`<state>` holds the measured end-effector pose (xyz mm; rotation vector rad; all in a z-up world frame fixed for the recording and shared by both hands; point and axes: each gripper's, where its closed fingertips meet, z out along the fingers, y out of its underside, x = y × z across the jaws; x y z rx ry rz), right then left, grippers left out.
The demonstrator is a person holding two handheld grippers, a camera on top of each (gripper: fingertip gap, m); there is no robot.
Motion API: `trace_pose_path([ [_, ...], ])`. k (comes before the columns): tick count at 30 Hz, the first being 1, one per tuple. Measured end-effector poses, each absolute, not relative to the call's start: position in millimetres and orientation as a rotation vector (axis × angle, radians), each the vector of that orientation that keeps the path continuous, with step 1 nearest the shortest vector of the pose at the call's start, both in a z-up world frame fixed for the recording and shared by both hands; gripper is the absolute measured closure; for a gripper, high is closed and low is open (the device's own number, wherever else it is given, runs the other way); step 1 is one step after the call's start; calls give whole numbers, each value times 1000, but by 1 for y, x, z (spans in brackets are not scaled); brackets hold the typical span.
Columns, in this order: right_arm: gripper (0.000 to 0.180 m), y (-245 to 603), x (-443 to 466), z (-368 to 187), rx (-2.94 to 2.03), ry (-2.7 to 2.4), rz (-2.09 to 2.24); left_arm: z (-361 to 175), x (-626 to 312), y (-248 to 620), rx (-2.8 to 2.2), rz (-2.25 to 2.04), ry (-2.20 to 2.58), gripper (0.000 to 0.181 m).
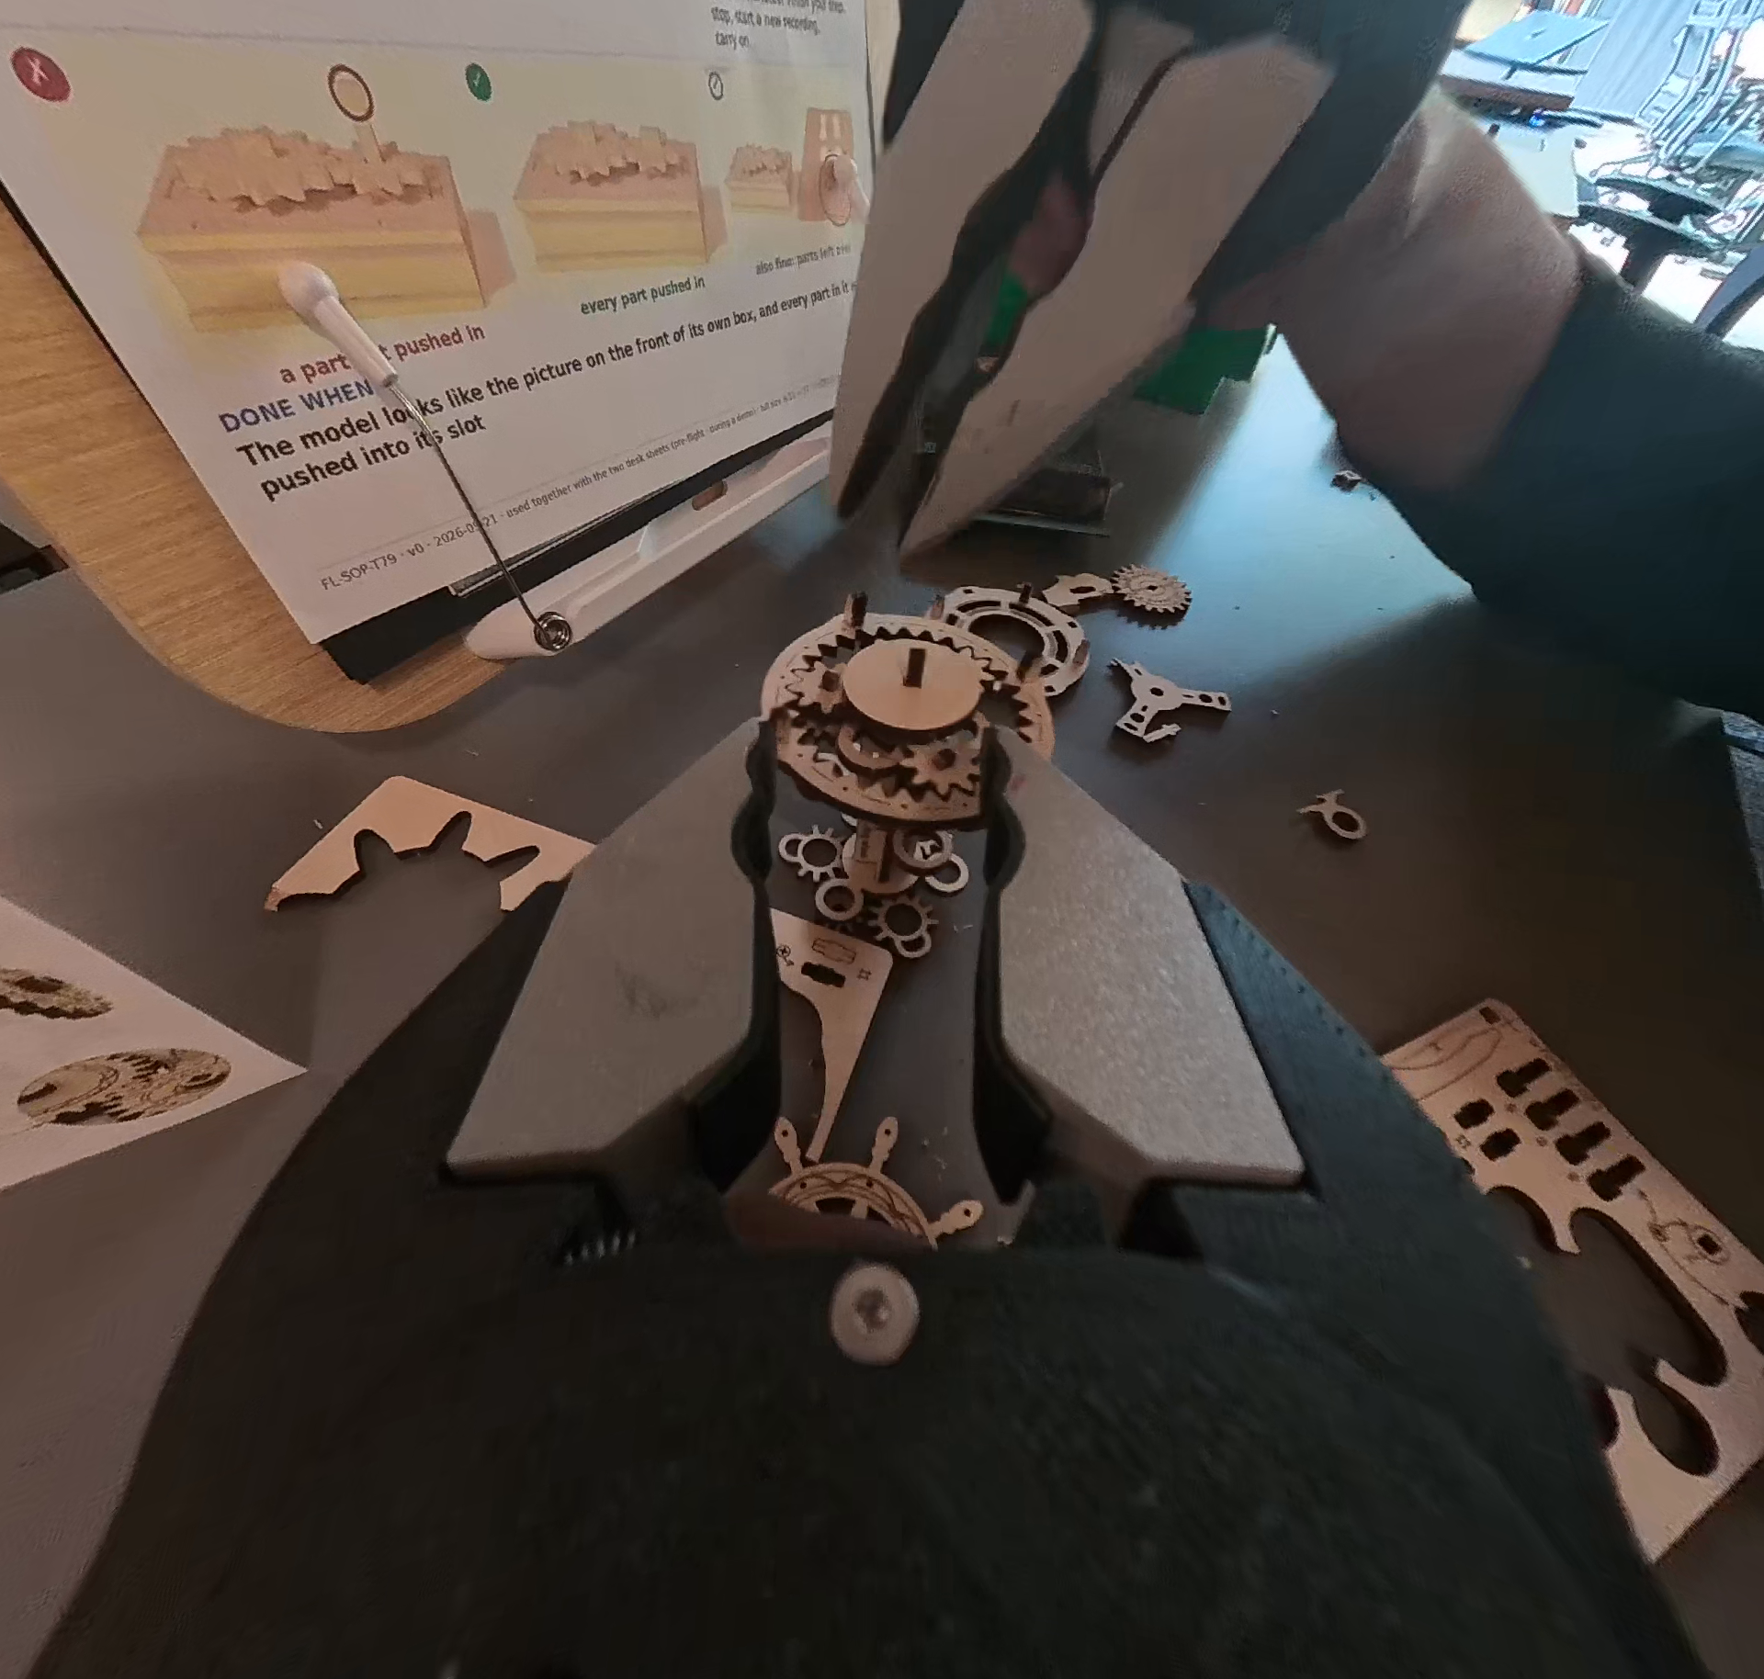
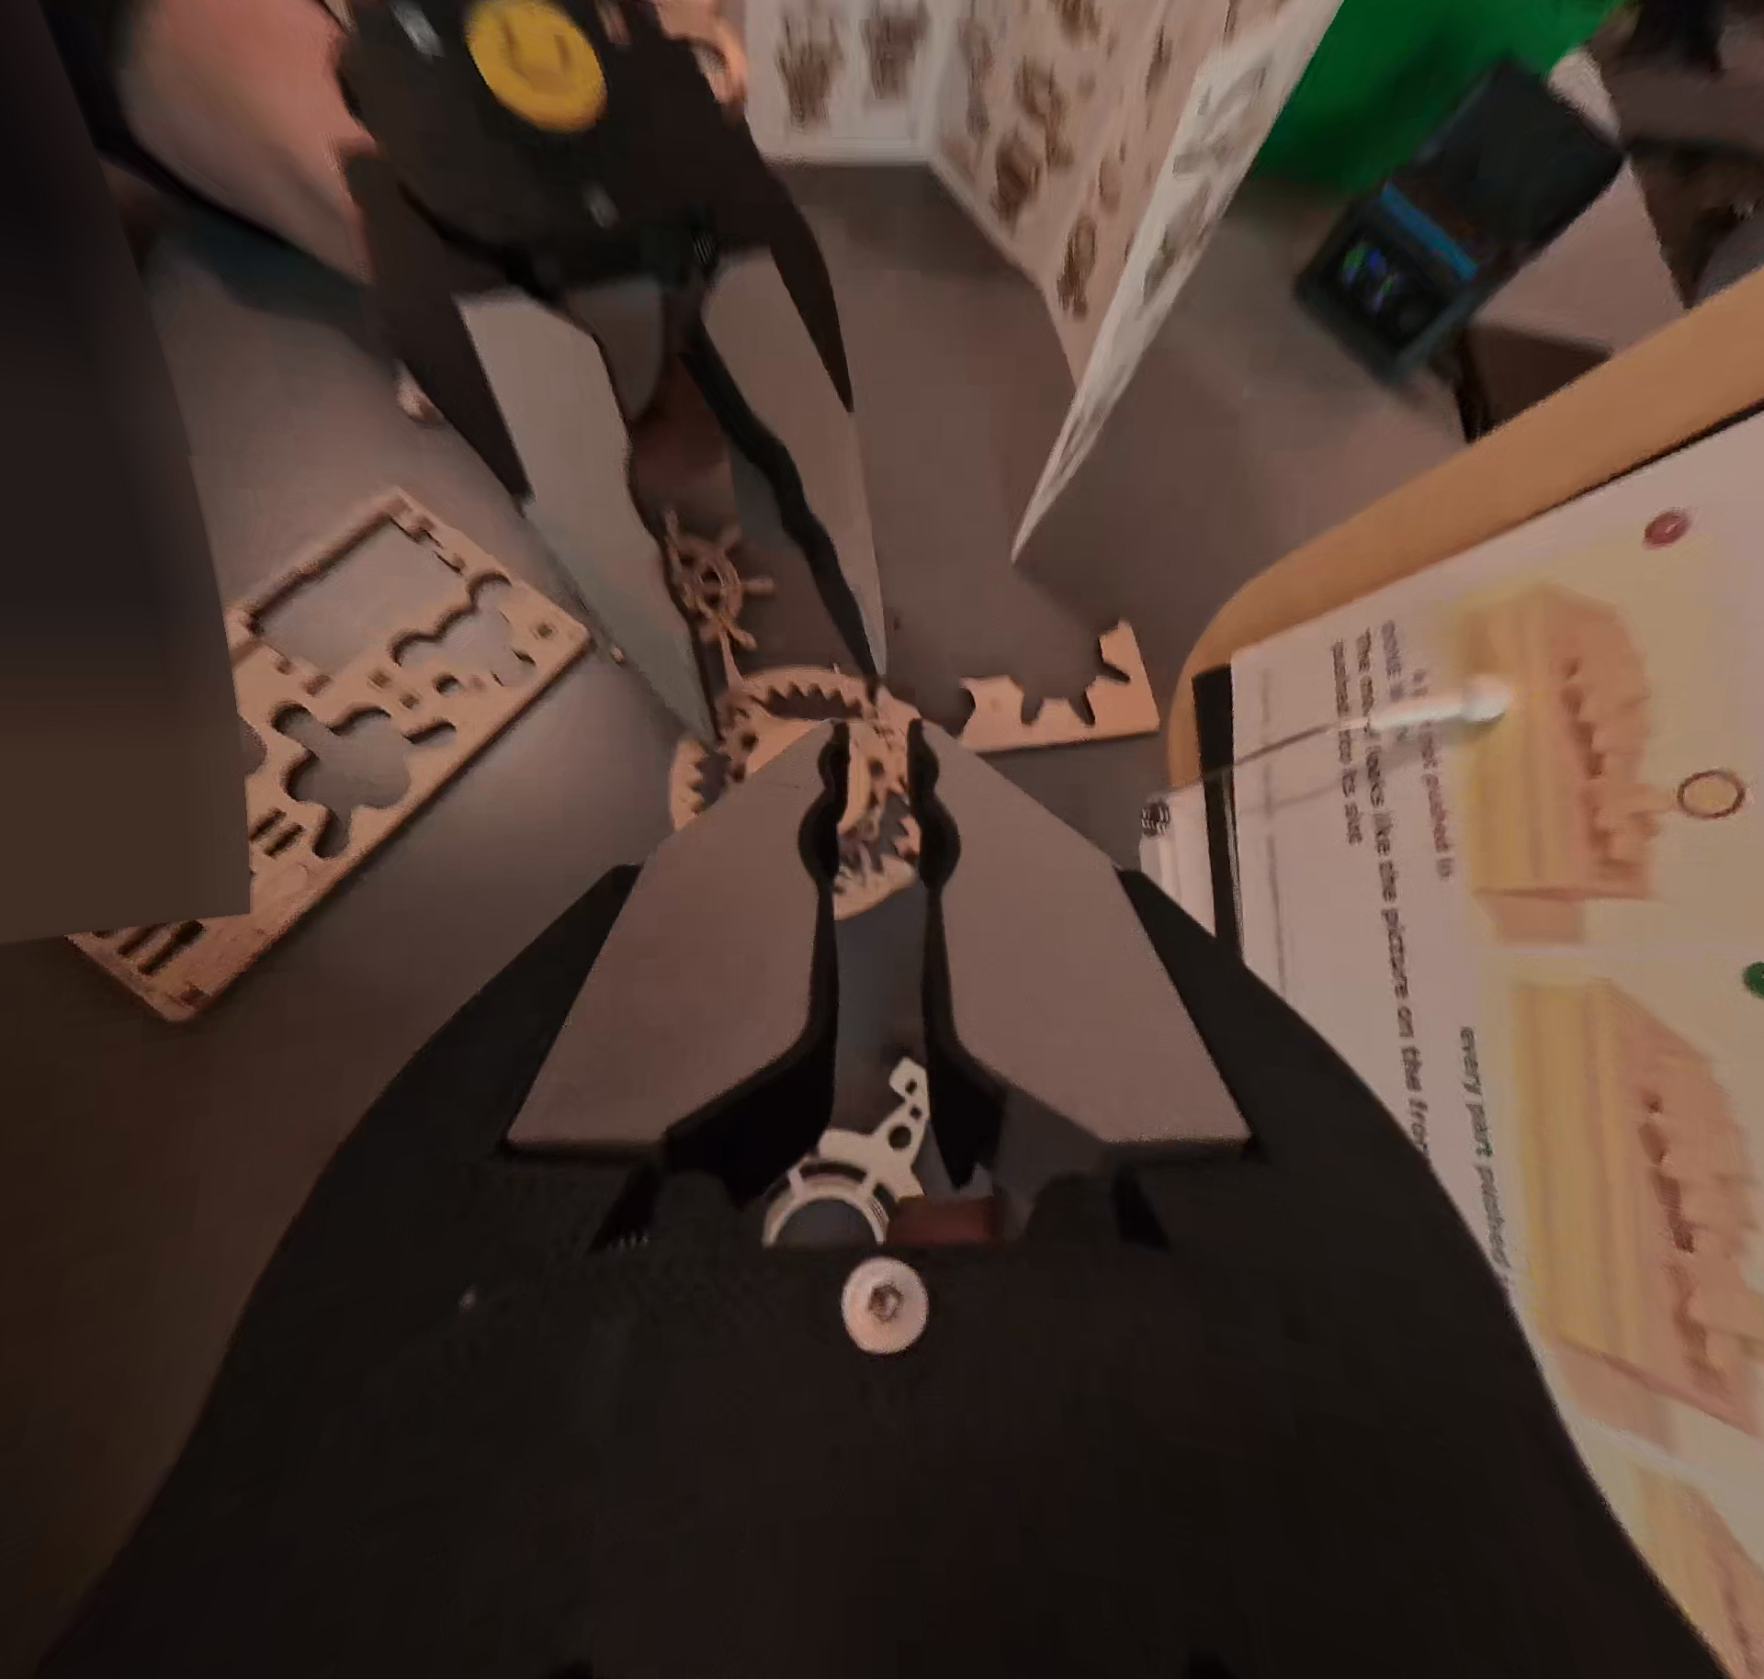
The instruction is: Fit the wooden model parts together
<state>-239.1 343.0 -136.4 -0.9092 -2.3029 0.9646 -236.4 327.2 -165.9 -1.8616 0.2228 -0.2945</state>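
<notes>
My left gripper [image 1: 883, 746] is shut on a wooden gear assembly [image 1: 907, 708], a stack of gears with a round slotted cap, and holds it above the dark table [image 1: 1432, 917]. My right gripper [image 1: 883, 521] hangs tilted above and behind it, fingers almost together, nothing visible between them. In the blurred right wrist view my right gripper [image 2: 873, 741] points down at the gear assembly [image 2: 764, 717], with the left gripper [image 2: 783, 669] facing it. Loose parts lie around: a ring frame with pegs [image 1: 1012, 641], a small gear [image 1: 1150, 593], a three-armed piece [image 1: 1160, 703], a ship's wheel [image 1: 859, 1194].
An instruction sheet on a stand [image 1: 430, 249] stands at the back left, also in the right wrist view [image 2: 1527, 870]. Punched-out wooden sheets [image 1: 1575, 1204] [image 1: 430, 851] lie right and left. A folded manual [image 2: 1098, 106] and a green box [image 2: 1480, 30] stand beyond. A person's sleeve [image 1: 1575, 507] is at right. Both grippers' tips are close together, under 4 cm apart.
</notes>
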Motion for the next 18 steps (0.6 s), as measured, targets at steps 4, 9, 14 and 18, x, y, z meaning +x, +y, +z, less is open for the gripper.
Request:
trace_pose_path([
  [4, 179, 335, -230, -163, -905, -2442, 931, -169, -235, 328, -1873, -304, 223, 140],
  [9, 176, 347, -240, -147, -898, -2332, 853, -169, -235, 327, -1873, -312, 221, 141],
  [14, 172, 332, -237, -130, -883, -2306, 1041, -171, -234, 327, -1880, -305, 232, 141],
  [18, 180, 328, -229, -167, -875, -2465, 903, -167, -238, 326, -1863, -295, 231, 141],
])
